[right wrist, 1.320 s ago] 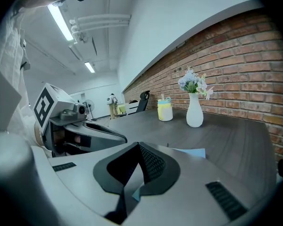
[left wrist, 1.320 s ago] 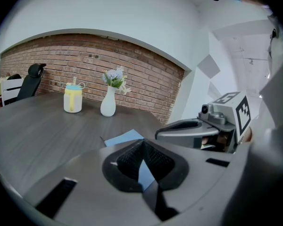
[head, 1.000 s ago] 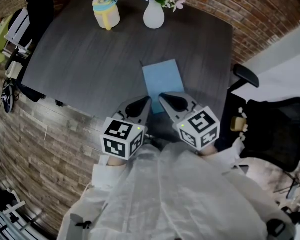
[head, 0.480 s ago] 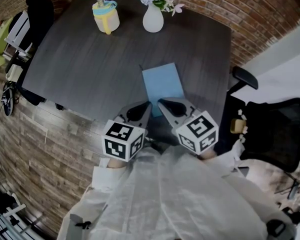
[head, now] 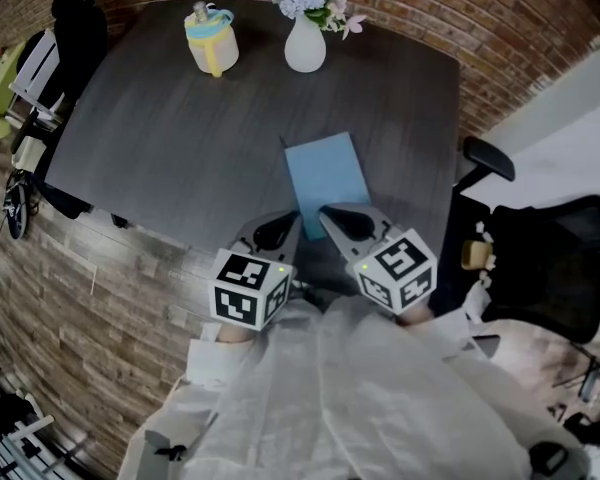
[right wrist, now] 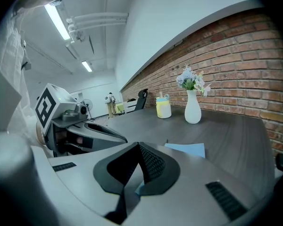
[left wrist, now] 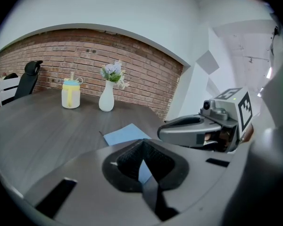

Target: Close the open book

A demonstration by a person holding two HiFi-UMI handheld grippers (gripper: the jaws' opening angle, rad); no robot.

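Blue and flat, the book point(head: 326, 176) lies on the dark wood-grain table point(head: 180, 138), on the near right part of the top, just ahead of our two grippers. We see one plain cover face and no spread pages, so it reads as closed. Its long axis runs away from us toward the far edge, with the far end leaning a little to the left. The short near edge sits just under the gripper tips.

The left gripper point(head: 288, 222) hovers at the book's near left corner. In the left gripper view its jaws are pressed together with nothing between them, and a sliver of the blue cover point(left wrist: 125, 134) shows beyond the tip. The right gripper point(head: 332, 216) hangs over the near edge of the book. In the right gripper view its jaws are likewise closed and empty, with the book point(right wrist: 186, 149) lying ahead of them. The two grippers sit side by side, tips angled toward each other and close together but apart. We cannot tell whether either tip touches the cover.

Well beyond the book, near the far edge, stand a white vase point(head: 305, 44) with pale flowers and, to its left, a yellow lidded cup point(head: 212, 40).
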